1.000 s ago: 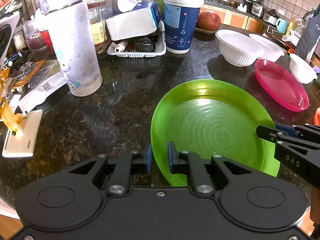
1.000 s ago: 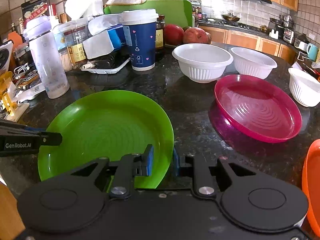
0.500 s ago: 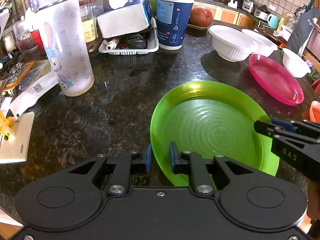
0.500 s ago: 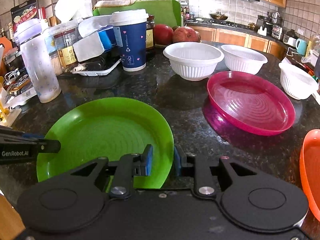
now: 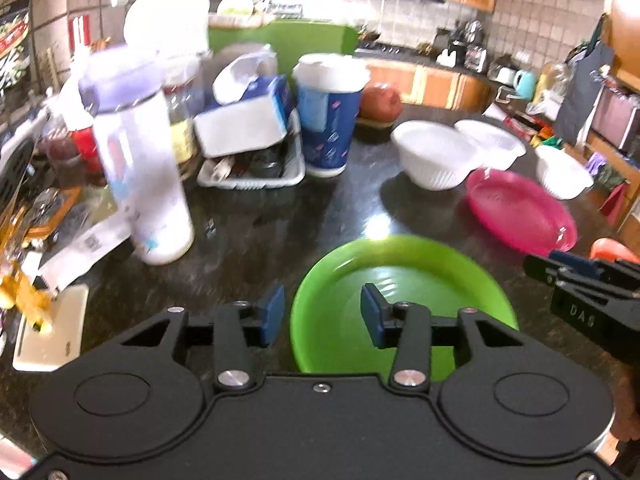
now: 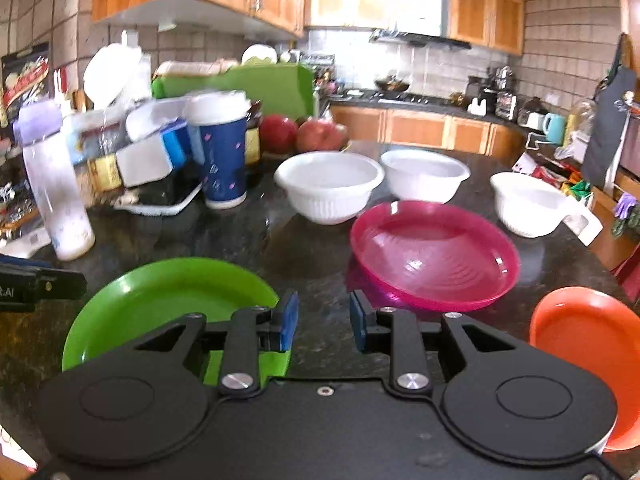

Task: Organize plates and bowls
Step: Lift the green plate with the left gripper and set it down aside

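A green plate (image 5: 404, 300) lies flat on the dark counter; it also shows in the right wrist view (image 6: 168, 304). My left gripper (image 5: 322, 314) is open, its fingers straddling the plate's near left rim. My right gripper (image 6: 323, 321) is open and empty, just right of the green plate. A pink plate (image 6: 434, 254) lies to the right, and an orange plate (image 6: 592, 344) at the near right. Three white bowls (image 6: 330, 186) (image 6: 424, 174) (image 6: 532, 202) stand behind the pink plate.
A white water bottle (image 5: 140, 168), a blue paper cup (image 5: 328, 116), a tissue box in a white tray (image 5: 248, 120) and jars crowd the back left. Red fruit (image 6: 320, 134) sits behind the bowls. Papers and a white block (image 5: 48, 328) lie at the left edge.
Both grippers have opened and let go of the green plate, which now lies on the counter. Both cameras have tilted up and pulled back a little.
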`<state>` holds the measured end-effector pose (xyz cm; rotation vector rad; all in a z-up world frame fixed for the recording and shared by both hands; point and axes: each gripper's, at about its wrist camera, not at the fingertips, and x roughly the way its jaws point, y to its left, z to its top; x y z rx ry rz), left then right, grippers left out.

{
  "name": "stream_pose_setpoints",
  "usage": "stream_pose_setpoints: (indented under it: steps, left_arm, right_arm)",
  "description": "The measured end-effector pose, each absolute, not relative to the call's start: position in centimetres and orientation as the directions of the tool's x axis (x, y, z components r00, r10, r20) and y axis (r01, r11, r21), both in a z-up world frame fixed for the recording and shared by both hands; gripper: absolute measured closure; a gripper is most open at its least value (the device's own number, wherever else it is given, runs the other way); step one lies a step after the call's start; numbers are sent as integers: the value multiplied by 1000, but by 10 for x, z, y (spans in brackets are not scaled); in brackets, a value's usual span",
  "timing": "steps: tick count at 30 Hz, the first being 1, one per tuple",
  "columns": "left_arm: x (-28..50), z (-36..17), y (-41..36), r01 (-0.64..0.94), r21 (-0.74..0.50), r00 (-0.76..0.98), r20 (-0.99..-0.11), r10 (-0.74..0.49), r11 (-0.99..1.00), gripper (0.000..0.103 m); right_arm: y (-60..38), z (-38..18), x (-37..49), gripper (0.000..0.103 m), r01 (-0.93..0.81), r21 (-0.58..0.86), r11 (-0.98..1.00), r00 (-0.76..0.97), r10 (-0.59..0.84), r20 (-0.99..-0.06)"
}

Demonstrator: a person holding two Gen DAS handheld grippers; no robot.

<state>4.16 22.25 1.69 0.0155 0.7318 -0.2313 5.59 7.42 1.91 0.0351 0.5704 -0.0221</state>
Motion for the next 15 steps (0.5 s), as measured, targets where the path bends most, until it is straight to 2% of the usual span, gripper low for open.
stream_pose_setpoints:
  steps: [10, 13, 15]
  left_arm:
    - [42, 24, 183, 318, -68, 716, -636, -287, 946, 51]
    - [39, 24, 167, 354, -62, 704, -639, -310, 933, 51]
    - [37, 24, 152, 366, -53, 705, -637, -314, 929, 51]
  right_arm:
    - [44, 22, 34, 75, 138, 75, 988, 853, -80, -516]
    - [30, 21, 28, 65, 160, 80, 984, 850, -96, -518]
    - [20, 21, 24, 65, 178, 74, 981, 855, -117, -505]
